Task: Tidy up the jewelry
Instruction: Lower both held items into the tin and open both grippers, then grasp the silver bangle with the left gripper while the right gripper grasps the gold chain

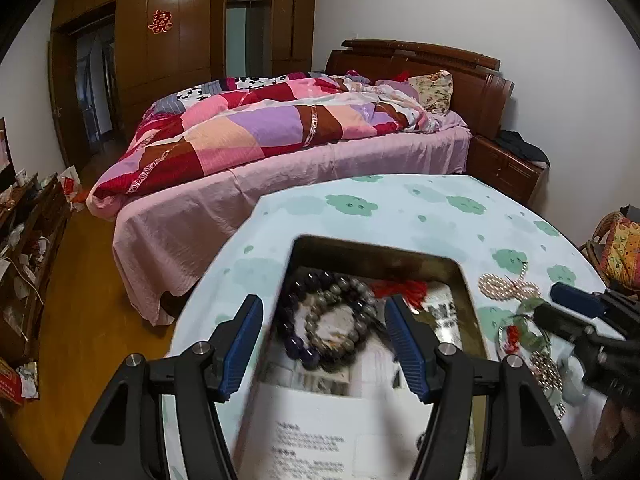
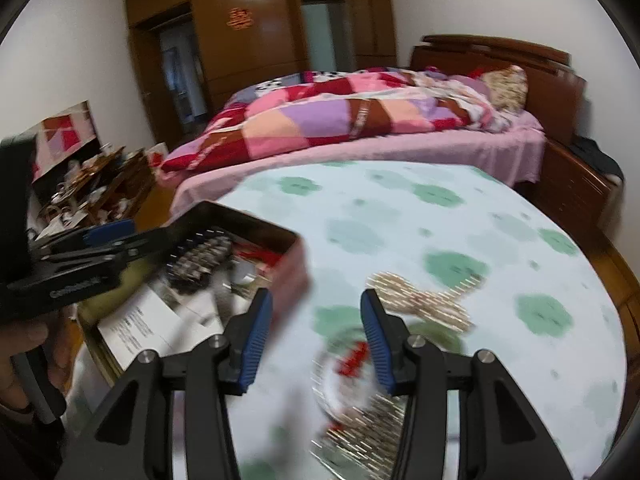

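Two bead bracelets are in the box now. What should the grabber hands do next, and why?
Probably the right gripper, open and empty, should come down and close on the green bangle beneath it. The dark bead bracelets already lie in the tin box, under the open left gripper, while the bangle and pearl strand wait on the tablecloth.

The far half of the tabletop lay bare and passable, while the open tin crowded its left side, loose bead strands cluttered the near middle, and the bed stood close behind.
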The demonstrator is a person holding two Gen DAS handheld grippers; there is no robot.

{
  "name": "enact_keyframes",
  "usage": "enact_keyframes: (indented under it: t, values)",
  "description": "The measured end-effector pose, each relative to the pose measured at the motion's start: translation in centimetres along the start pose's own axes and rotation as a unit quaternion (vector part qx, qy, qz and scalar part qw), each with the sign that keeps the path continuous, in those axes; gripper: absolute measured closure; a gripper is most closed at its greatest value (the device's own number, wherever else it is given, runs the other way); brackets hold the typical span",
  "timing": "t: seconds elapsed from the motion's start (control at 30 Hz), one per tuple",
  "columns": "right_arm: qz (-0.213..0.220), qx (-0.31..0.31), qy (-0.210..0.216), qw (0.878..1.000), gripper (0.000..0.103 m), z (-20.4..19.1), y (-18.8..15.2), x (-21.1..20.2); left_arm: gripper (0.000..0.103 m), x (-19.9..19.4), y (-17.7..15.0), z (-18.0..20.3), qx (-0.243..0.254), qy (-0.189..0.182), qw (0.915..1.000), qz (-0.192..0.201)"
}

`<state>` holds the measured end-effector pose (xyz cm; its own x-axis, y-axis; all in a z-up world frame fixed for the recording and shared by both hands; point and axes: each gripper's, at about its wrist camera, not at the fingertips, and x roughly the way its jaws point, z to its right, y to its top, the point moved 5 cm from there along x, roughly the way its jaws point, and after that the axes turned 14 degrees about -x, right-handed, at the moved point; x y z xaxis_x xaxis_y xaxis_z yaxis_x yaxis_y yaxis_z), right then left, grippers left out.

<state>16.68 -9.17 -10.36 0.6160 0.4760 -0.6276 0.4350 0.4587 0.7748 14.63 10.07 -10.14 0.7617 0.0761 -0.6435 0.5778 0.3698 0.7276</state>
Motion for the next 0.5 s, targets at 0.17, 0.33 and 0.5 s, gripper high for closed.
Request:
enact_keyframes:
  t: [0.17, 0.33, 0.5]
  values:
    - [-0.018, 0.028, -0.031, 0.999, 0.053, 2.5, -3.0, -1.7, 0.039, -0.8, -1.6, 1.2, 0.013, -0.008, 0.9999, 0.000]
    - [-0.029, 0.039, -0.039, 0.998, 0.053, 3.0, -5.5, -3.2, 0.039, -1.1, -3.1, 2.6, 0.026, -0.018, 0.9994, -0.012]
    - [-0.037, 0.030, -0.031, 0.998, 0.054, 2.2, -6.4, -3.5, 0.039, -1.2, -4.0, 3.8, 0.039, -0.021, 0.9988, -0.018]
